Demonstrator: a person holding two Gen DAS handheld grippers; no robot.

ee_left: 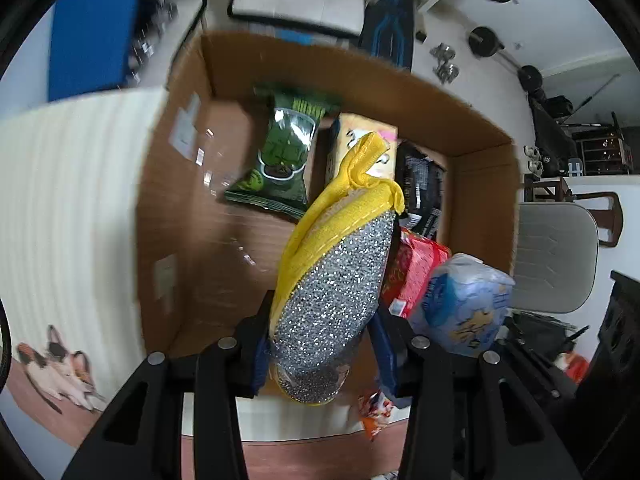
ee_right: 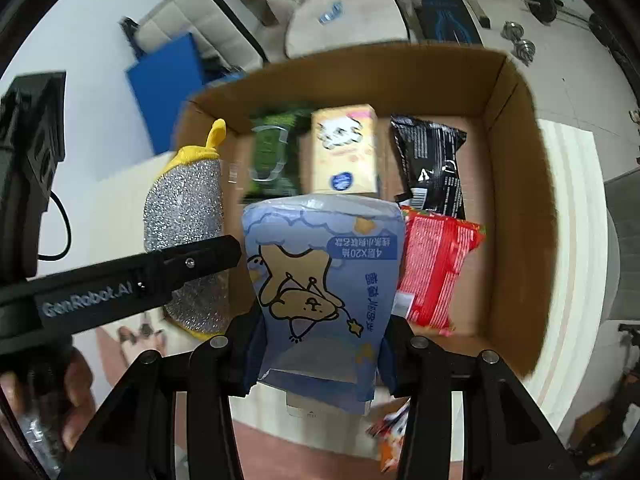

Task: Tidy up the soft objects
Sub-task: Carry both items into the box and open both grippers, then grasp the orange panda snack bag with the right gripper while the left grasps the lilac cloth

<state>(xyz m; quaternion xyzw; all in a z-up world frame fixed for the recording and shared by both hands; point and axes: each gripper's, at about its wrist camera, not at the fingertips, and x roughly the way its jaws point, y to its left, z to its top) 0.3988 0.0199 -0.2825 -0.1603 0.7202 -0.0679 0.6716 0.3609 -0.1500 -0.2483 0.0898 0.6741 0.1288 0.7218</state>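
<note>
Clearly both tools are loaded. The left claw (ee_left: 324, 344) is clamped on a glittery silver scouring pad with a folded yellow cloth backing (ee_left: 340, 256), held above the open brown cardboard box (ee_left: 484, 184); a yellow loop sticks out at the pad's far end. The right claw (ee_right: 316, 356) grips a soft pale-blue plastic pack of tissues printed with a cartoon bear and stars (ee_right: 320, 280), hanging over the box's near edge, just beside the pad.

Inside the box, along the far wall, lie a green snack packet with a clear window (ee_left: 282, 156), a cream-yellow tissue carton with a cartoon face (ee_right: 345, 156) and a black foil packet (ee_right: 434, 168) toward the far right corner. A red crinkly packet (ee_right: 438, 268) lies nearer, against the black one.

The box rests on a white ribbed foam sheet (ee_left: 68, 200). Beyond it spread a pale floor, a blue mat (ee_left: 94, 24), a grey chair (ee_left: 556, 256) and barbell weights (ee_left: 486, 42). A small orange wrapper (ee_right: 390, 440) lies near the box's near edge.
</note>
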